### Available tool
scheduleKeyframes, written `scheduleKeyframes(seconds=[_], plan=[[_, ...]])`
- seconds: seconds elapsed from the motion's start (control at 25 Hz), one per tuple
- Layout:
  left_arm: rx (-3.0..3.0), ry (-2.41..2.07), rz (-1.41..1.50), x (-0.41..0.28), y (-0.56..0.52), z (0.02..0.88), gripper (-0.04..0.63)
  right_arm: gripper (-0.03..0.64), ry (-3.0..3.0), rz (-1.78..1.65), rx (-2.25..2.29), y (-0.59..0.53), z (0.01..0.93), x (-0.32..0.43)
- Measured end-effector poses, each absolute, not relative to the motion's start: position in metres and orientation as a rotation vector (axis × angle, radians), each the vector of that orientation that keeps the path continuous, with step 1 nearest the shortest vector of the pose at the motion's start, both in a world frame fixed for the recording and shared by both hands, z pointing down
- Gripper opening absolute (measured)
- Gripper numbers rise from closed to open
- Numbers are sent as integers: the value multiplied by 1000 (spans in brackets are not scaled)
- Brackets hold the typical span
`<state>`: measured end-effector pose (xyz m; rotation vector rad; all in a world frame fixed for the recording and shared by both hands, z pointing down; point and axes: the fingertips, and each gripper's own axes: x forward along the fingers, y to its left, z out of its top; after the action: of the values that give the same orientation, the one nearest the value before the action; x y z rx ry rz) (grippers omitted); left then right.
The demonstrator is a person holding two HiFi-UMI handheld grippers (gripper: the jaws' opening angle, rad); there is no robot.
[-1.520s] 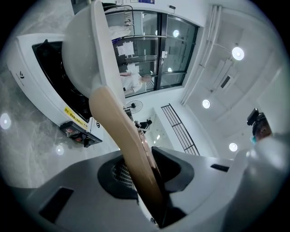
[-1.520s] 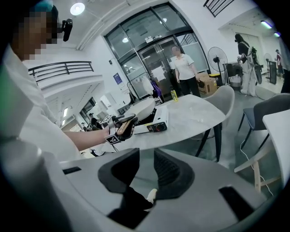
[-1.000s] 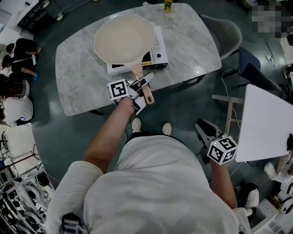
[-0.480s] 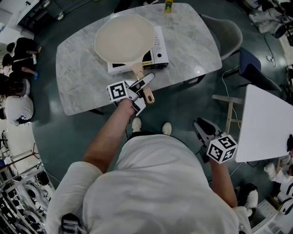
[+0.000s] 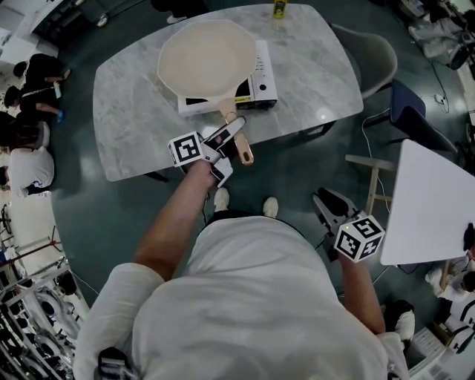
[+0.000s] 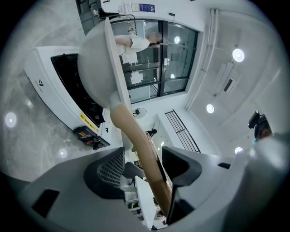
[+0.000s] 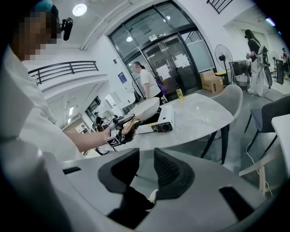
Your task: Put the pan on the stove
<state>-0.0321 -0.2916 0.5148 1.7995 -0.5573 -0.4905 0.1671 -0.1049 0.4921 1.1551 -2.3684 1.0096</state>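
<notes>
The cream pan (image 5: 205,59) rests flat on the white stove (image 5: 263,82), which stands on the marble table (image 5: 133,111). Its wooden handle (image 5: 236,137) sticks out past the table's near edge. My left gripper (image 5: 230,148) straddles that handle and its jaws are opening. In the left gripper view the handle (image 6: 138,149) runs between the spread pads and leans by the right one, with a gap on the left. The right gripper (image 5: 326,204) hangs low at my right side, away from the table. Its jaws (image 7: 146,165) stand slightly apart with nothing between them.
A yellow bottle (image 5: 280,9) stands at the table's far edge. Grey chairs (image 5: 367,52) sit at the table's right, and a white table (image 5: 434,200) is further right. People (image 5: 22,82) sit on the floor at the left.
The left jaws have spread apart from the pan handle. The pan stays on the stove. The right gripper has hardly moved.
</notes>
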Motion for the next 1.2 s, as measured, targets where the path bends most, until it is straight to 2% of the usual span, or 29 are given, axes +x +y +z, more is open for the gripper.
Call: scheduleKeyframes(seconds=[0.52,0.76,0.84,1.04,1.2], plan=[[1819,-775,-563,-103,-274,504,250,106,-2432,943,1050,-123,486,150],[2100,-1055,-307,-126,-252,476,240,94,-2476,889,985,-137,479,145],[2189,-1146,-191,-129,-244,467,203,86,-2492,869,955,-141,478,140],[2329,-1327,45,-131,-216,447,44,60,-2536,805,849,-150,475,125],[2374,-1348,127,-122,-191,437,24,20,-2571,748,784,-154,469,114]])
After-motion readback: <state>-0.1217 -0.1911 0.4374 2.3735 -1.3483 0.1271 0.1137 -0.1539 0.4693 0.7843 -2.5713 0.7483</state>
